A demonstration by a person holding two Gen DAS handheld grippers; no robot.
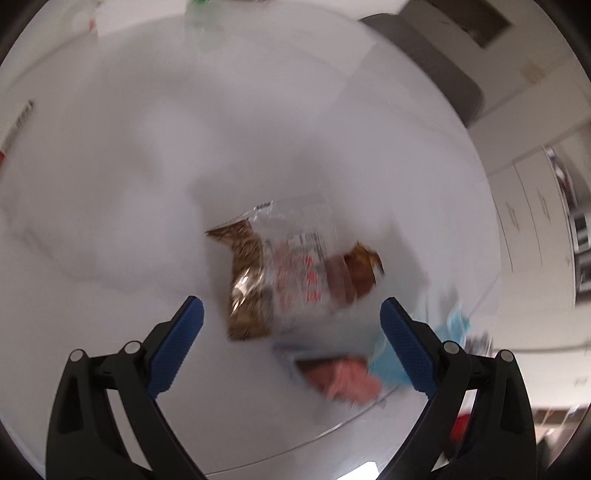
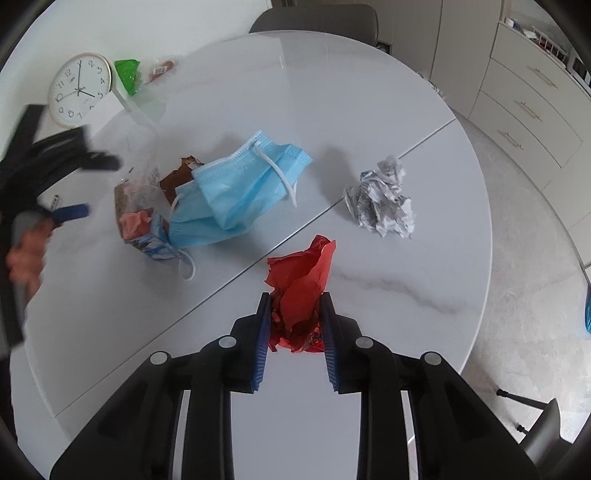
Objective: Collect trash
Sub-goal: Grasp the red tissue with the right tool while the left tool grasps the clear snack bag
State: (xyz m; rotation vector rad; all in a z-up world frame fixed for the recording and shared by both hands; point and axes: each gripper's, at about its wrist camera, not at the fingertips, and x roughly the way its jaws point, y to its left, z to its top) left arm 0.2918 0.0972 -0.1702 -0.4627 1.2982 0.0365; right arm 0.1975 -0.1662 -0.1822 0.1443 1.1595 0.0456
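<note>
My right gripper (image 2: 295,299) is shut on a crumpled red paper (image 2: 301,288) and holds it over the white round table (image 2: 369,110). A blue face mask (image 2: 240,188) lies at mid-table, partly over a brown and clear snack wrapper (image 2: 147,188) and a pink and blue packet (image 2: 144,232). A crumpled newspaper ball (image 2: 384,199) lies to the right. My left gripper (image 1: 291,314) is open, just above the snack wrapper (image 1: 288,273), which lies between its fingers; the view is blurred. The left gripper also shows at the left of the right wrist view (image 2: 70,184).
A wall clock (image 2: 79,88) leans at the table's far left, with a green wrapper (image 2: 127,74) and a red-labelled wrapper (image 2: 160,68) beside it. A grey chair (image 2: 317,18) stands behind the table. Drawers (image 2: 532,110) line the right wall.
</note>
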